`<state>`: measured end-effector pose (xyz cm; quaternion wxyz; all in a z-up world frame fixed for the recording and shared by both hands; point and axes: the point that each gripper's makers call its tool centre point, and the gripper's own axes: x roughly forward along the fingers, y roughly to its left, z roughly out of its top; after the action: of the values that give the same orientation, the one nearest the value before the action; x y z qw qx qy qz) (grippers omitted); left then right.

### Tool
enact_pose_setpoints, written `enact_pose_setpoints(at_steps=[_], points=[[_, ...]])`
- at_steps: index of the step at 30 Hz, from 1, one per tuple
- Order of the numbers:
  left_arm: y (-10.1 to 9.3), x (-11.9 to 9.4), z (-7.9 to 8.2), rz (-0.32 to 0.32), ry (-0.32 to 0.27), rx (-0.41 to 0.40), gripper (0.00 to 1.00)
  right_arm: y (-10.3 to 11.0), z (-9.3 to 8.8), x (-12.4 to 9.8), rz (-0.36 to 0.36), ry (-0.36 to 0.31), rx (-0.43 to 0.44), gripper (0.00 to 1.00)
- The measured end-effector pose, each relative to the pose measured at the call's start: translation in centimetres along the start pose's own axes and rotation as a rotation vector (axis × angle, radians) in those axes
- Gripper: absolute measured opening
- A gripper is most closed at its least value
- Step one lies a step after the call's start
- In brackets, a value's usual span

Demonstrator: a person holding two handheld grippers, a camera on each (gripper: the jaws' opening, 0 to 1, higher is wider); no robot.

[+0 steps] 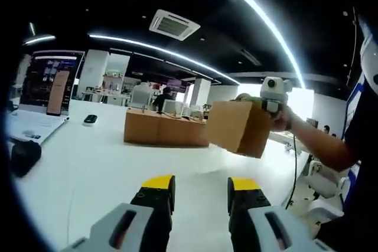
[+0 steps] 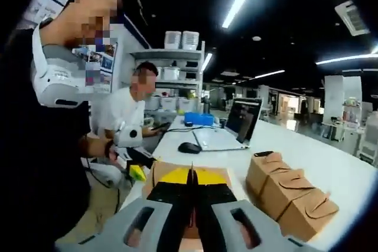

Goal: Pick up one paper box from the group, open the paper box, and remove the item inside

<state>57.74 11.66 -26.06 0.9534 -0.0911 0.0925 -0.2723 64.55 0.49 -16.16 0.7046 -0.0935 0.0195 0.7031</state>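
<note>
Between the right tongs [image 2: 190,182], a paper box [image 2: 177,172].

Four paper boxes: one held box [image 2: 189,175] pinched between the closed right tongs [image 2: 190,176], and a row of three boxes [image 2: 290,196] on the white table [image 2: 331,163]. Two tongs, counting the left tongs [image 1: 201,184], parted over the table. One open laptop [image 2: 236,123], one black mouse [image 2: 189,147], one phone [image 1: 90,118]. Two people: a seated person [image 2: 133,113] and the one holding the tongs.

Boxes [image 2: 290,196] right of laptop [image 2: 227,129] on table [image 2: 331,163].
</note>
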Motion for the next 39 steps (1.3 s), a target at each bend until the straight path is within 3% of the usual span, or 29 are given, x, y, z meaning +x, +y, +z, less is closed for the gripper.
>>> enact_pose_setpoints(at_steps=[7, 9, 12, 16, 19, 31, 39], points=[[0.2, 0.2, -0.2, -0.003, 0.01, 0.004, 0.37, 0.4, -2.4, 0.7, 0.09, 0.122, -0.065, 0.03], [0.2, 0.3, -0.2, -0.007, 0.017, 0.003, 0.37, 0.8, -2.9, 0.8, 0.164, 0.125, -0.069, 0.03], [0.0, 0.5, 0.0, -0.022, 0.017, 0.004, 0.37, -0.1, -4.1, 1.2, 0.179, 0.169, -0.057, 0.03], [0.1, 0.8, 0.1, -0.023, 0.025, 0.011, 0.37, 0.1, -4.7, 1.5, 0.214, 0.152, -0.028, 0.03], [0.0, 0.8, 0.5, -0.02, 0.017, 0.018, 0.37, -0.8, -5.2, 1.7, 0.164, 0.122, 0.009, 0.03], [-0.4, 0.8, 0.0, -0.002, 0.029, 0.008, 0.37, -0.7, -6.2, 1.4, 0.153, 0.11, 0.016, 0.03], [-1.3, 1.3, 0.9, -0.015, 0.017, 0.012, 0.37, -1.9, -6.3, 0.5, 0.08, 0.081, 0.085, 0.14]])
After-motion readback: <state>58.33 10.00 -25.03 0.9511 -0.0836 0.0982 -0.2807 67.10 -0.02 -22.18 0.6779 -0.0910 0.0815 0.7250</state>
